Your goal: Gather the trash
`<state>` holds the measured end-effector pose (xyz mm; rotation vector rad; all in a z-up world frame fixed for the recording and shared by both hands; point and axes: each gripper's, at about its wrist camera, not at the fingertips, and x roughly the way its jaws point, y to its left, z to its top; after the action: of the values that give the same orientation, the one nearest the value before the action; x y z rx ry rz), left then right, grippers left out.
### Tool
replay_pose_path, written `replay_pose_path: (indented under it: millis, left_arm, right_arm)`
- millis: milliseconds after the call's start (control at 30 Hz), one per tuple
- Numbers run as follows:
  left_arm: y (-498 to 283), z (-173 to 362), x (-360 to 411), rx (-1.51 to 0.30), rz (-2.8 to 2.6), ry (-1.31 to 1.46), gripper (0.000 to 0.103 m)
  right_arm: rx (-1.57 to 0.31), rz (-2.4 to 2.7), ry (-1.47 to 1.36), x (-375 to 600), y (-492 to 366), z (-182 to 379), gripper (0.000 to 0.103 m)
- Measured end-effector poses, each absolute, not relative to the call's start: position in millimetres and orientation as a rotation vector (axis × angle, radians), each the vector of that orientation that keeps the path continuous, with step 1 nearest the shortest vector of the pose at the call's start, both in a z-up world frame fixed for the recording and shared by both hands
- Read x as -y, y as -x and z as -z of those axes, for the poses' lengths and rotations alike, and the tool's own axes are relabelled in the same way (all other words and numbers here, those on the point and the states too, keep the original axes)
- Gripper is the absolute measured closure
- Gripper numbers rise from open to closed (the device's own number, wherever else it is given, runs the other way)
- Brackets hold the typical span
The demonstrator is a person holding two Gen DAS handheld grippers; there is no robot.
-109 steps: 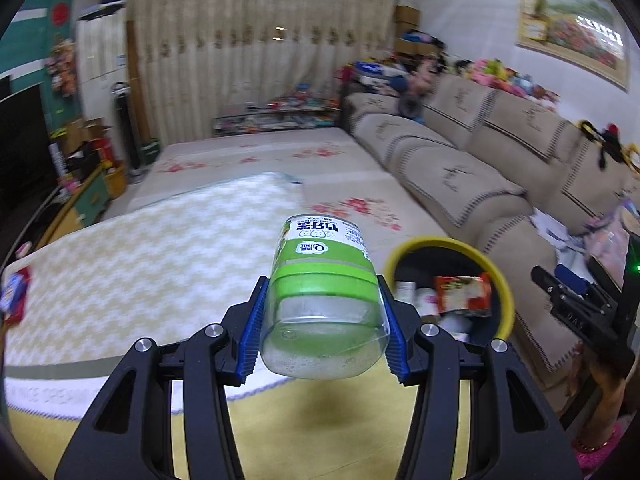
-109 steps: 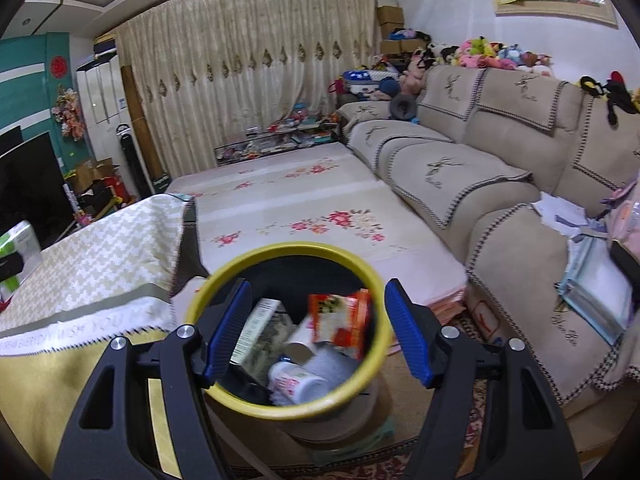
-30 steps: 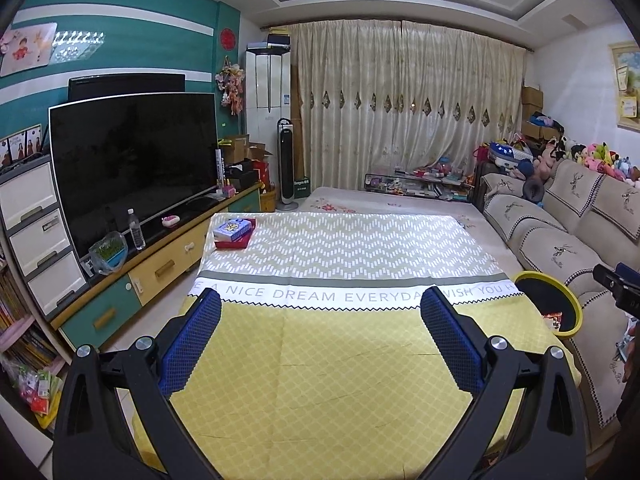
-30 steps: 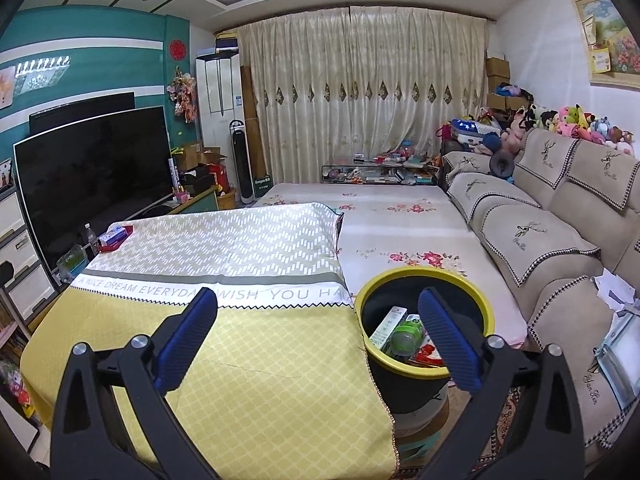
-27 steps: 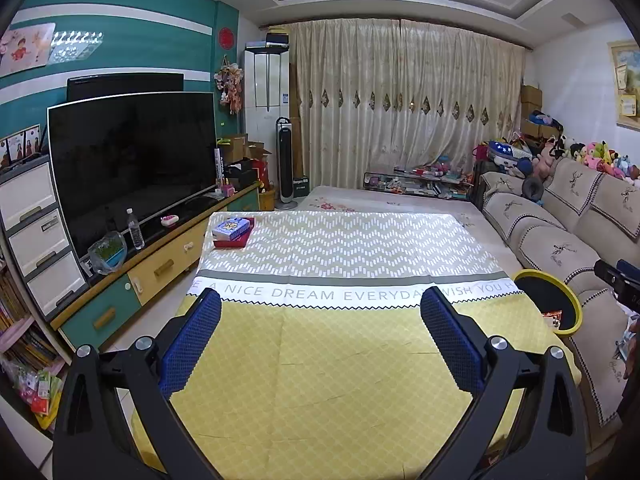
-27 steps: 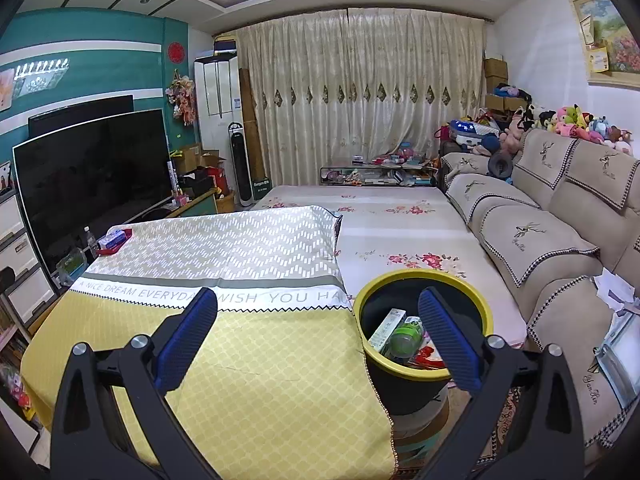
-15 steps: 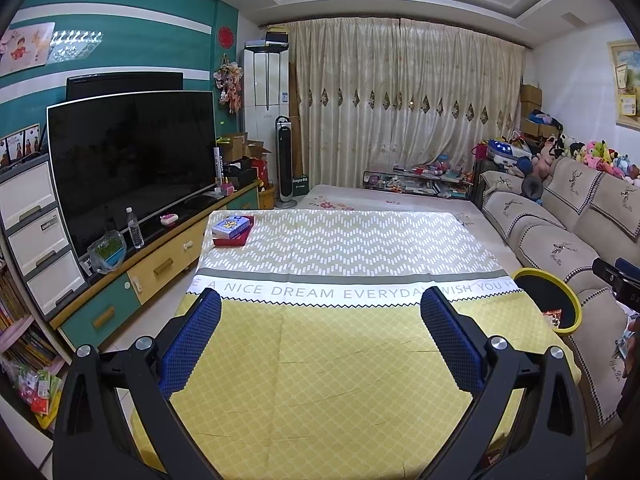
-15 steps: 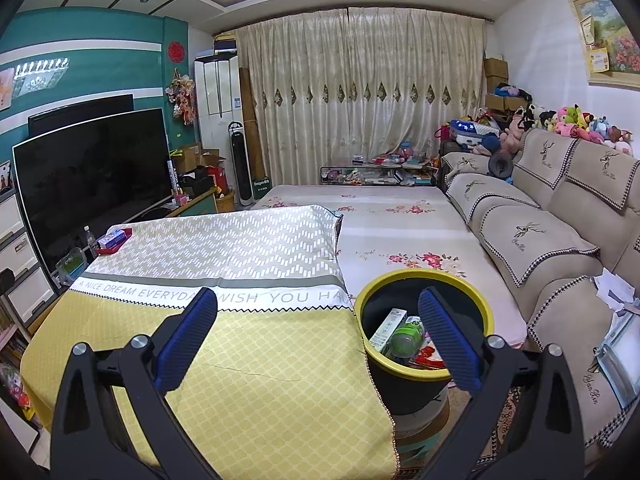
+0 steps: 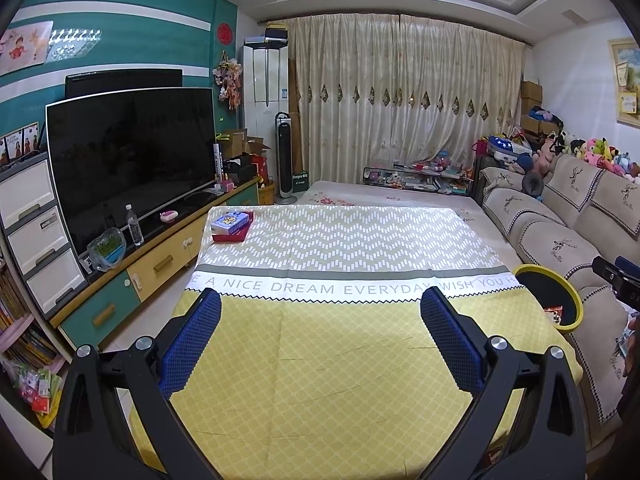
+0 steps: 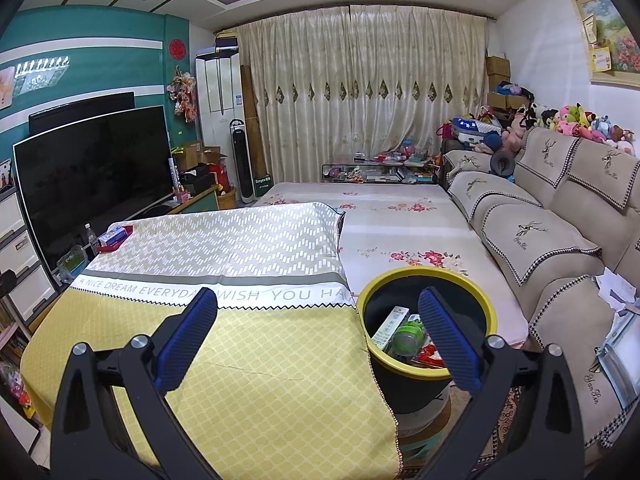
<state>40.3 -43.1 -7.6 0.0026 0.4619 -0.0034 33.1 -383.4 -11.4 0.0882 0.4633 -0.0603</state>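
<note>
Both tools hang above the table with nothing between their blue pads. The left gripper [image 9: 320,328] is spread wide over the yellow part of the tablecloth [image 9: 320,360], and the right gripper [image 10: 318,328] is spread just as wide, its right pad in line with the bin [image 10: 426,280] that stands off the table's right edge, between table and sofa [image 10: 532,232].

The trash sits inside that yellow-rimmed bin: a green bottle [image 10: 408,334] lies on its side next to a white carton [image 10: 390,326], with a red wrapper [image 10: 430,354] below them. On the near cloth I see no loose litter at all. The only things on the table are a small blue box on a red box [image 9: 232,226] at the far left corner, and I cannot tell whether those count as trash.

So the job looks close to finished, and the risk now is misjudgement. Grabbing the boxes could throw away something wanted. Reaching that far corner with wide-spread fingers could also snag and drag the loose cloth. And the bin perches on a stand beside the table; a careless swing of the right tool could knock it over and spill everything.
</note>
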Motion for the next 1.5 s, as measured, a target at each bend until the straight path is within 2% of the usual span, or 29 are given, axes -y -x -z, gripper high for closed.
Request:
replay_pose_path:
  millis: [1500]
  left_arm:
    - [-47, 19, 46, -0.486, 0.008, 0.004, 0.005]
  right_arm:
    - [-0.497, 0.046, -0.084, 382, -43, 25, 0.007]
